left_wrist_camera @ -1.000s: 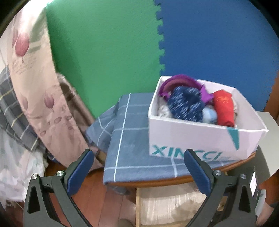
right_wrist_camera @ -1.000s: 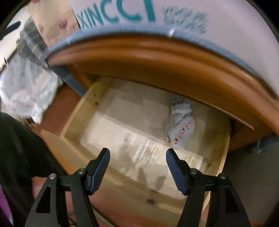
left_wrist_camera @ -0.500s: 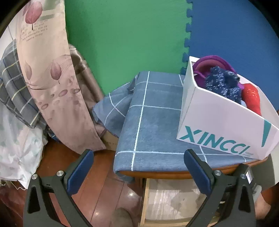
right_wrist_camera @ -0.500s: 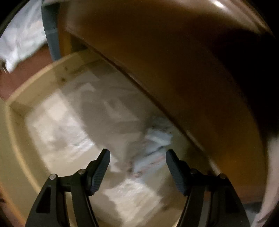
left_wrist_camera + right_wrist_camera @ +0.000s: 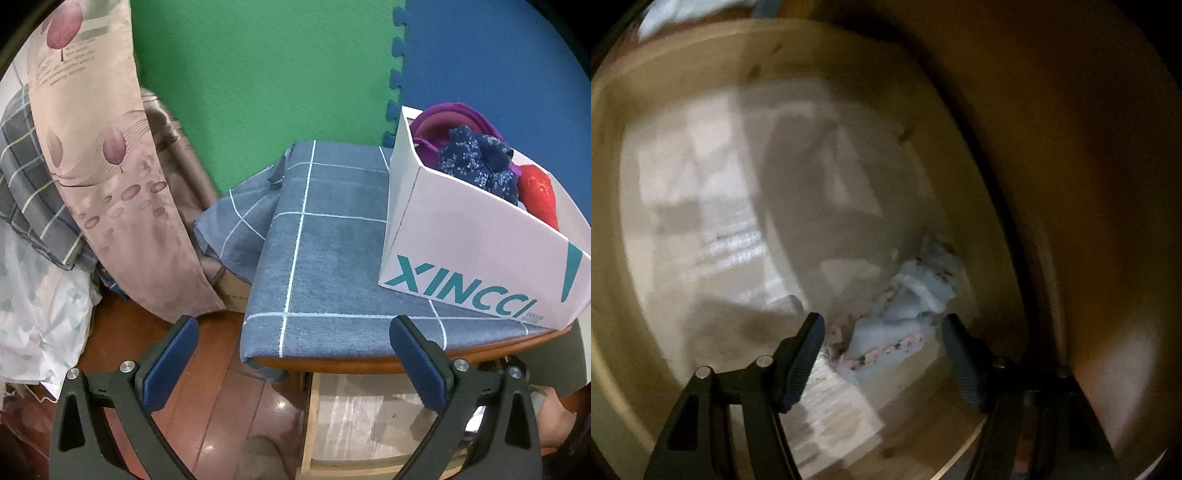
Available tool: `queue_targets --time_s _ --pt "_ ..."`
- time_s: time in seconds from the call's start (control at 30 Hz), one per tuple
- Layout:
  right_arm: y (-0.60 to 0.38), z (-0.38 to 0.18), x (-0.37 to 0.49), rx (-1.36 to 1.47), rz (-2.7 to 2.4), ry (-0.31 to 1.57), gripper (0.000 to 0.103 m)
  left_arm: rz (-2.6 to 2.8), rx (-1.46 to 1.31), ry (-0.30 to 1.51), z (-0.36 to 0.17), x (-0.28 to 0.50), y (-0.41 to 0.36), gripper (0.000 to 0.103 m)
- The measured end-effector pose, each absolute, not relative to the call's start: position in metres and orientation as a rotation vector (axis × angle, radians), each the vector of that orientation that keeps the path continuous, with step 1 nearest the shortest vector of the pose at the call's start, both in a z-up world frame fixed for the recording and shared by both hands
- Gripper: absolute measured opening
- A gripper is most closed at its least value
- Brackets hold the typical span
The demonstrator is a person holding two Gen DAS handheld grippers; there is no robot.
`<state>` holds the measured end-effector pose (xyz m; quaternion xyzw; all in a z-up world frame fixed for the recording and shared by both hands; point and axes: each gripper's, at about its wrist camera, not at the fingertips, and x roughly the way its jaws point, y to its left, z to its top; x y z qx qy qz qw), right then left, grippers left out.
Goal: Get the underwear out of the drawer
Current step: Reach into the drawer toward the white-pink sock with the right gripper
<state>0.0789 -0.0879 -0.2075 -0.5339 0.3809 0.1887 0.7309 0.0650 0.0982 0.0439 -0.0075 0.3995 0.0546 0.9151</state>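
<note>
A pale blue piece of underwear [image 5: 912, 295] with pink floral trim lies crumpled in the back right of the open wooden drawer [image 5: 613, 258], under the brown tabletop. My right gripper [image 5: 882, 321] is low inside the drawer with its jaws opening; the underwear lies just ahead, partly between the fingertips, and the pads do not press on it. The picture is blurred. My left gripper [image 5: 293, 325] stands open and empty above the floor, in front of the table. The drawer [image 5: 306, 424] shows below the table edge in the left wrist view.
A white box [image 5: 480, 251] holding purple, navy and red garments sits on a blue checked cloth [image 5: 332, 258] on the table. Bedding and a pink patterned fabric [image 5: 92, 147] hang at the left. Green and blue foam mats line the wall.
My right gripper has sunk into the drawer and rolled, and the underwear now lies right at its fingertips. The left gripper dropped a little at first, then held still.
</note>
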Motion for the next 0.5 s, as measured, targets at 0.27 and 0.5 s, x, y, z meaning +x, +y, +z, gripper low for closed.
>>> queue_targets --time_s 0.27,0.5 --pt "-0.098 -0.221 0.101 -1.066 0.433 1.029 0.062 0.102 0.018 0.861 0.034 0.070 0.097 0.102" --pt "-0.093 -0.223 0.074 -1.147 0.501 1.035 0.004 0.082 0.000 0.886 0.029 0.073 0.101 0.102"
